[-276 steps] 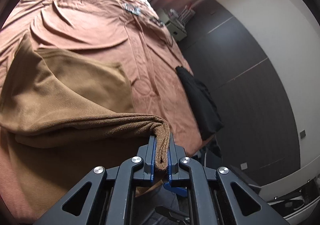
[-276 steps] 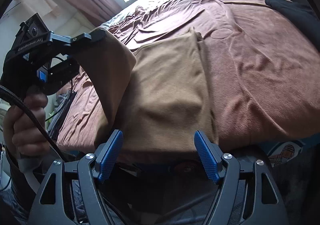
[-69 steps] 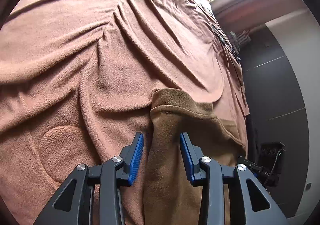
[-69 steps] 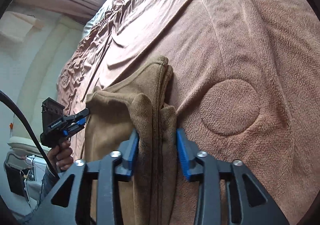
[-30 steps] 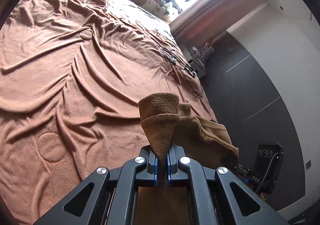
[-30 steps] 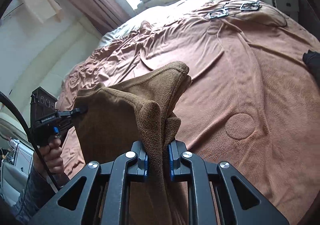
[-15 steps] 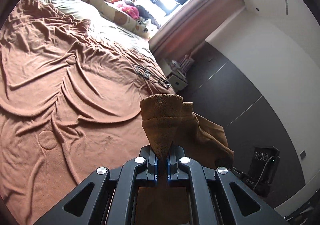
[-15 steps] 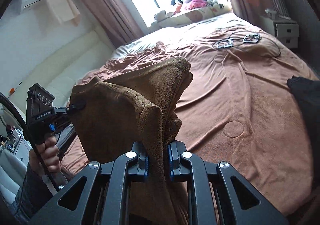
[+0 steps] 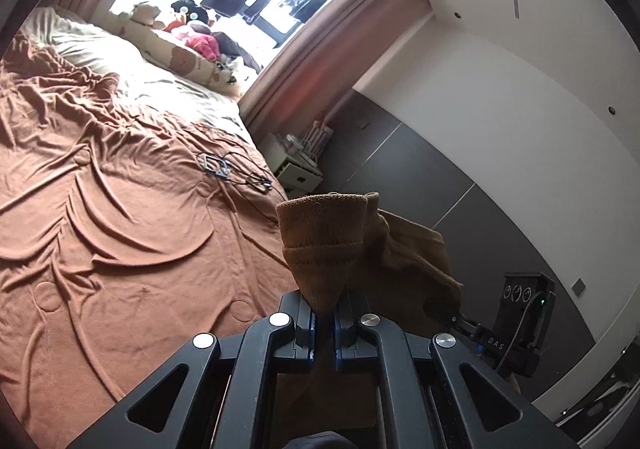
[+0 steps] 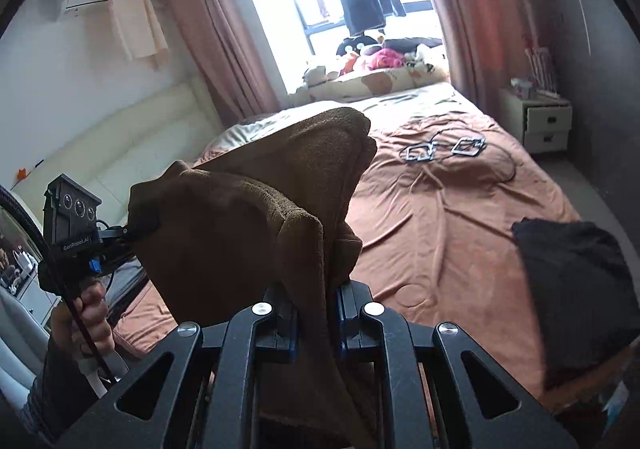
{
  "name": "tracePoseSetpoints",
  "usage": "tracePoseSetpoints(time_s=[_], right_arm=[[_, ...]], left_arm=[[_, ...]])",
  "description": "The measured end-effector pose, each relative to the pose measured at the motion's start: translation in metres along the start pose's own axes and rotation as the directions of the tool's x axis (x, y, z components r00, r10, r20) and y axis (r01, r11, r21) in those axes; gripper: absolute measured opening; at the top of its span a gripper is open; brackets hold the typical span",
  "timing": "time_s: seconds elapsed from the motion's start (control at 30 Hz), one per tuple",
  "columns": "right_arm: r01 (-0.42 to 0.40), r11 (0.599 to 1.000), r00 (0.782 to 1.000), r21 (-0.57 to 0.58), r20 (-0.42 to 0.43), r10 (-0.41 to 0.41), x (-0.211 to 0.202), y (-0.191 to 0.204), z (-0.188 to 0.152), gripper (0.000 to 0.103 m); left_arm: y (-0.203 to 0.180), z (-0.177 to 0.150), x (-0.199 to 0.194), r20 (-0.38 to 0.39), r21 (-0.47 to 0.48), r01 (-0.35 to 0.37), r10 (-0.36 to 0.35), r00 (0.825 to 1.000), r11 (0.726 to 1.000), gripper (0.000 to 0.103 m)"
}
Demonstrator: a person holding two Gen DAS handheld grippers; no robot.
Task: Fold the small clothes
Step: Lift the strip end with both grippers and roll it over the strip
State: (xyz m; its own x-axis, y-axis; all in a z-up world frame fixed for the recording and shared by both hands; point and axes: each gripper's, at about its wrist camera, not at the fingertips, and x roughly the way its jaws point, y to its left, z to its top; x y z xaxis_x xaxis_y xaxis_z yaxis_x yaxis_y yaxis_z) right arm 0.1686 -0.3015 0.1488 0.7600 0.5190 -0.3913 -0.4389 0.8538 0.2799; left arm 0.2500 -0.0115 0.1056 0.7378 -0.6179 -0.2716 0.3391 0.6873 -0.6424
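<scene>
A folded brown garment (image 9: 332, 245) hangs in the air between my two grippers, lifted off the bed. My left gripper (image 9: 325, 323) is shut on one bunched end of it. My right gripper (image 10: 316, 323) is shut on the other end (image 10: 256, 225). In the right wrist view the left gripper (image 10: 132, 233) shows at the left, clamped on the cloth's far corner. In the left wrist view the right gripper (image 9: 444, 313) shows at the right, behind the cloth. The garment's lower part is hidden behind the gripper bodies.
The bed has a rust-brown blanket (image 9: 120, 233). A black garment (image 10: 576, 289) lies at its near right edge. Metal clips with cables (image 10: 444, 147) lie further up. Pillows and plush toys (image 10: 380, 61) sit by the window. A white nightstand (image 10: 548, 123) stands at the right.
Both grippers closed on the brown garment's ends and lifted it off the blanket. Over the last second they have risen further, with the bed now lower in view.
</scene>
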Motion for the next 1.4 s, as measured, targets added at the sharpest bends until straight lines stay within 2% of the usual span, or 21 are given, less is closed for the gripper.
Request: tracePoseSetpoints(time_s=[0.3,0.63,0.83,1.0,1.17,1.4], right_arm=[[0.054,0.998,0.997,-0.015,0.054,-0.053,-0.036,-0.025,-0.004,0.01],[0.157,0.987,0.982,0.028,0.103,-0.159,-0.079,-0.069,-0.016,0.01],[0.222,0.975,0.968,0.012,0.117,-0.222,-0.1,-0.089,-0.015,0.01],[0.287,0.958,0.948,0.029,0.136,-0.288,-0.116,-0.1,-0.014,0.01],[0.349,0.936,0.923,0.039,0.16,-0.35,-0.127,-0.097,-0.017,0.01],[0.415,0.907,0.893,0.069,0.158,-0.421,-0.115,-0.083,-0.027,0.01]], left_arm=[[-0.059,0.001,0.033,-0.058,0.098,0.06,-0.054,0.997,0.993,0.006],[-0.118,-0.005,0.096,-0.157,0.167,0.176,-0.15,0.976,0.97,0.006],[-0.154,-0.01,0.149,-0.221,0.19,0.259,-0.216,0.951,0.947,0.006],[-0.18,-0.018,0.192,-0.272,0.193,0.333,-0.276,0.922,0.923,0.006],[-0.199,-0.032,0.234,-0.317,0.186,0.393,-0.324,0.891,0.9,0.006],[-0.21,-0.047,0.288,-0.363,0.146,0.443,-0.369,0.856,0.884,0.006]])
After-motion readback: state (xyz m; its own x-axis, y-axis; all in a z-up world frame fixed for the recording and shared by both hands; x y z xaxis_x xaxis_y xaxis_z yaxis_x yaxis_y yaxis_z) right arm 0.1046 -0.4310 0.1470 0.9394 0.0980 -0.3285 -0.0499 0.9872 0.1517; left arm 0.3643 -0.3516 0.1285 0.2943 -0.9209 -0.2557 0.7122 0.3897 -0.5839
